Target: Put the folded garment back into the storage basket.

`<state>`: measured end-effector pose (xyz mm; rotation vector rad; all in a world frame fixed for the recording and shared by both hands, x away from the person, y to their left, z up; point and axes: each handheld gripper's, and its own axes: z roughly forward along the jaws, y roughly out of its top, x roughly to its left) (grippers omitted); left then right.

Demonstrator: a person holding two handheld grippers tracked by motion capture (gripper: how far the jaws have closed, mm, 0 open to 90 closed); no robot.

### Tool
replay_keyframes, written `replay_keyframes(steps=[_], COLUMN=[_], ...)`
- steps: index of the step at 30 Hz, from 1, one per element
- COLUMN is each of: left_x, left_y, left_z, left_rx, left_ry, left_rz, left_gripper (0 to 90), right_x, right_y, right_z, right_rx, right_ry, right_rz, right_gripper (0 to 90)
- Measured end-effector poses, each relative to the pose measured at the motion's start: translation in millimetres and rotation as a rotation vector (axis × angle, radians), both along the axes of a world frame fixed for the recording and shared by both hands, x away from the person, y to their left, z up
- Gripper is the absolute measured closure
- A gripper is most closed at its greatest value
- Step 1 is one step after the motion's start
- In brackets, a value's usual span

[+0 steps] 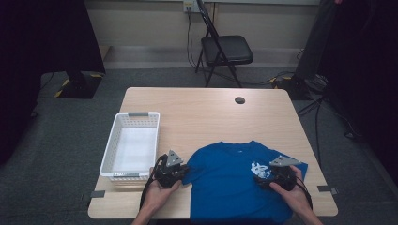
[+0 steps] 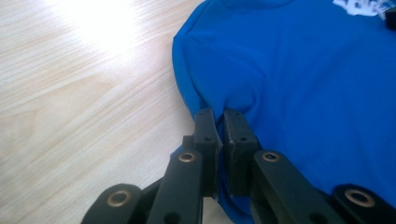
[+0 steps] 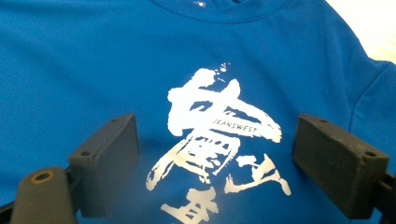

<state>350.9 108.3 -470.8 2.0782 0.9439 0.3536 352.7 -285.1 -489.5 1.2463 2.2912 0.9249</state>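
I have a blue T-shirt lying spread on the near half of the wooden table, its collar toward the far side and its hem running off the near edge. A white print sits on the right part of the chest; in the right gripper view it reads as brushed white characters with small lettering across them.

My left gripper is at the shirt's left edge, near the sleeve. In the left gripper view its jaws are pinched together on a fold of the blue cloth, which bunches up between the pads and pulls into small creases beside them.

My right gripper is over the right side of the chest, just at the print. In the right gripper view its jaws stand wide apart, one on each side of the white characters, with nothing pinched between them; I cannot tell whether the tips touch the fabric.

A white plastic basket stands on the table to the left of the shirt, just beyond my left hand. A black folding chair stands on the floor beyond the far edge.
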Motion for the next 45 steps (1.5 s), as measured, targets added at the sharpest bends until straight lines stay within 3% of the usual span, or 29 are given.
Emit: replay_keyframes(steps=[13, 18, 21, 39, 45], left_x=[-1.4, -0.9, -1.2, 4.3, 6.5], left_y=[-6.3, -14.2, -20.5, -57.1, -67.7], left_z=[9.8, 13.6, 12.8, 12.6, 9.7], left_rx=[-0.013, 0.01, 0.049, 0.086, 0.076], left_ry=[-0.027, -0.048, -0.063, -0.066, -0.049], left_rz=[-0.022, -0.038, -0.054, -0.128, -0.141], left_gripper=[85.5, 85.4, 85.4, 84.2, 83.7], right_x=[0.0, 0.1, 0.0, 0.0, 0.0], right_y=[0.3, 0.2, 0.2, 0.6, 0.6], right_z=[-0.1, -0.1, -0.1, -0.2, -0.1], right_rx=[0.001, 0.002, 0.002, 0.003, 0.003], right_ry=[0.001, 0.002, 0.001, 0.002, 0.002], right_rz=[0.002, 0.002, 0.002, 0.004, 0.005], right_gripper=[13.2, 13.2, 13.2, 13.0, 13.0])
